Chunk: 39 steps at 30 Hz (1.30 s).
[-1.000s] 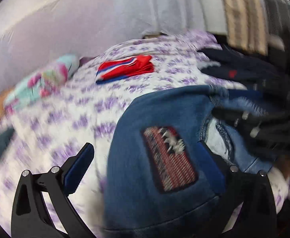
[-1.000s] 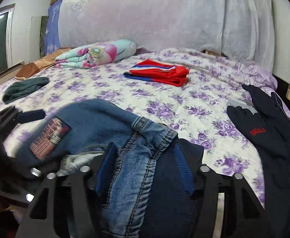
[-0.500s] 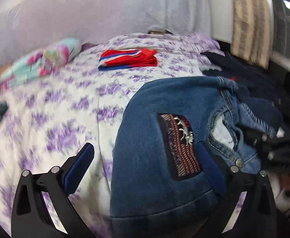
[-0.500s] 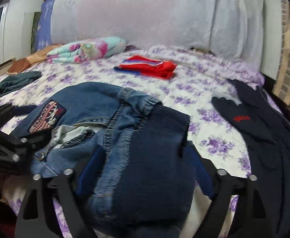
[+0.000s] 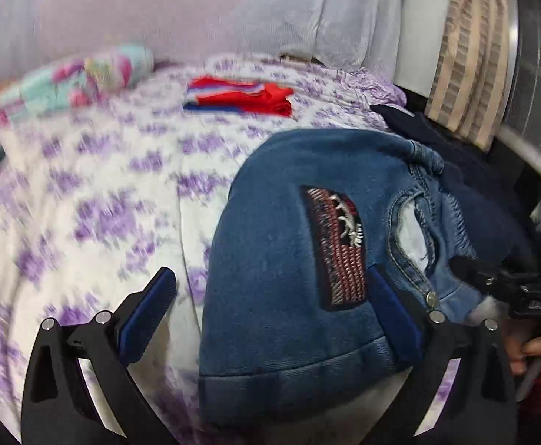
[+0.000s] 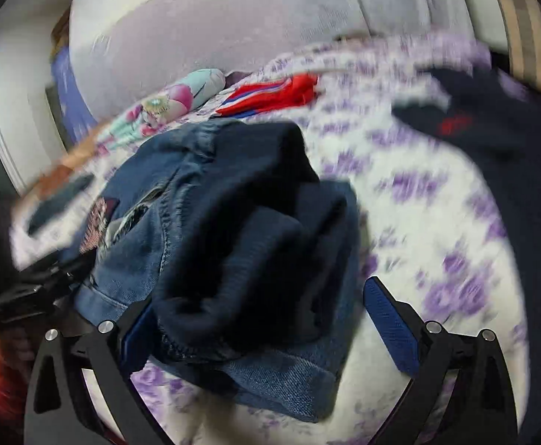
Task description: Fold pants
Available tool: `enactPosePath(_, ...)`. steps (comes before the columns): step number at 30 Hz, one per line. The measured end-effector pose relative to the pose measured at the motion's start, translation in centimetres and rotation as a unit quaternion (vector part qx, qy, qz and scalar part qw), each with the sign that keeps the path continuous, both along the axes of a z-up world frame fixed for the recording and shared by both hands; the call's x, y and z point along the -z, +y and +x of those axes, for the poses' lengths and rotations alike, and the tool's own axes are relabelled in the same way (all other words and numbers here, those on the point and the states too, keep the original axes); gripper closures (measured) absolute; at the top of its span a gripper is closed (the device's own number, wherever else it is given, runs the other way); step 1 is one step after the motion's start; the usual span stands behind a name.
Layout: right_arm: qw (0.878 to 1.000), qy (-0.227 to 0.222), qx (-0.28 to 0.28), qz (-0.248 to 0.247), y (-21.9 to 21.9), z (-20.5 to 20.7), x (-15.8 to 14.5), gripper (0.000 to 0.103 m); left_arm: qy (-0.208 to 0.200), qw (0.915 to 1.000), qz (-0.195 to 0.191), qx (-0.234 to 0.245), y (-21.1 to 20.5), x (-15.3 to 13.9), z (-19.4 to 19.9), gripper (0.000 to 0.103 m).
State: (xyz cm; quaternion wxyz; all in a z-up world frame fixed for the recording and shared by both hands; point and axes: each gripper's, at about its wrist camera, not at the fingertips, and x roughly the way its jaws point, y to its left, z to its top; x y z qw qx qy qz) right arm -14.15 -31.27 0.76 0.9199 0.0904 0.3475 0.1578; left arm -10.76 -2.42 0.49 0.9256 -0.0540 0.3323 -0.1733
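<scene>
The jeans (image 5: 292, 259) lie bunched in a thick bundle on the near edge of the bed (image 5: 96, 200), waistband and embroidered patch (image 5: 339, 248) facing up, with a dark knit lining (image 6: 241, 230) spilling out of the right side of the bundle. Both tools sit right at them. The left gripper (image 5: 270, 307) has its fingers spread wide, the denim lying between them and over the right finger, nothing pinched. The right gripper (image 6: 255, 319) is spread wide too, the lining and hem heaped between its fingers; I judge neither is clamping.

What worries me is the bulk. With both grippers apart, the bundle rests only on its own weight, close to the mattress edge, and a nudge could slide it toward the floor. A bite taken now would likely catch lining and denim together, or only the top layer, so the fold would drag crooked. The motion blur suggests quick movement, which makes a bad pinch likelier.

Beyond the jeans, a red and blue folded garment (image 5: 241, 98) sits farther up the purple-flowered sheet. To the jeans' right lies a dark navy garment (image 6: 493, 137) with a red mark. Up and left of them is a floral pillow (image 5: 81, 83), against a pale draped headboard (image 5: 181, 15).
</scene>
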Motion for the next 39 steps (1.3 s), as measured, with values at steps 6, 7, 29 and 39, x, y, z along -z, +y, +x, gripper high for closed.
enactPosePath(6,1.0,-0.025,0.01,0.003,-0.2,-1.9,-1.3,0.003,-0.007,1.0,-0.005,0.004,0.8,-1.8,-1.5,0.004)
enactPosePath(7,0.999,-0.032,0.009,-0.003,-0.2,-2.2,-1.8,0.003,-0.016,0.9999,0.001,0.006,0.7,-2.2,-1.8,0.005)
enactPosePath(29,0.979,-0.177,-0.028,-0.094,6.4,-1.7,-11.0,0.003,-0.068,0.9901,0.119,-0.031,-2.0,-1.7,-1.9,0.004)
enactPosePath(39,0.976,-0.096,-0.051,-0.19,12.6,4.5,-5.8,0.003,-0.073,0.9893,0.125,-0.023,-1.9,-1.5,-2.0,0.004)
